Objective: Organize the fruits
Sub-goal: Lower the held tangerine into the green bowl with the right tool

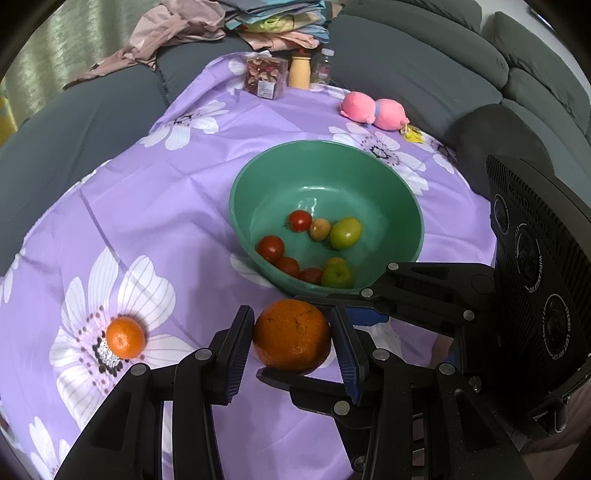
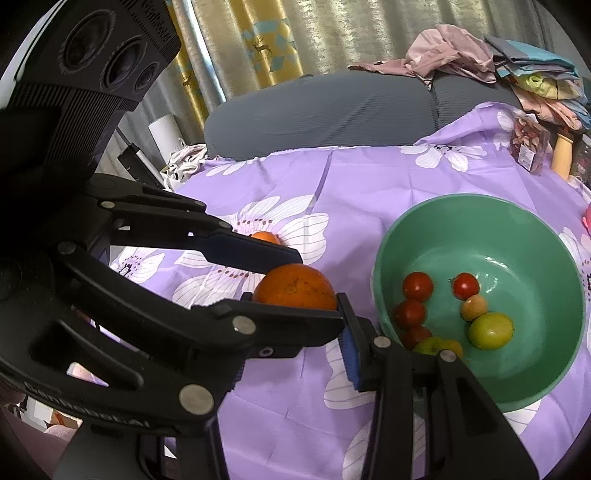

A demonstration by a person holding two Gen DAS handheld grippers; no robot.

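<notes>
Left tongs [image 1: 291, 343] flank large orange [image 1: 291, 336].

Setting: a home living room. Evidence — a grey upholstered sofa [image 1: 424, 70] wraps around the far and right sides of the table, with a heap of loose clothes and folded bedding [image 1: 273, 22] dumped on its seat. The table is covered by a purple tablecloth [image 1: 177, 206] printed with large white flowers, household fabric rather than a work surface. Patterned curtains [image 2: 266, 44] in yellow and grey-green hang behind the sofa. Domestic clutter at the far table edge — a clear snack box [image 1: 266, 76], a yellow bottle [image 1: 300, 70], a pink plush toy [image 1: 373, 110]. A green plastic bowl [image 1: 406, 192] of small fruit sits mid-table.
</notes>
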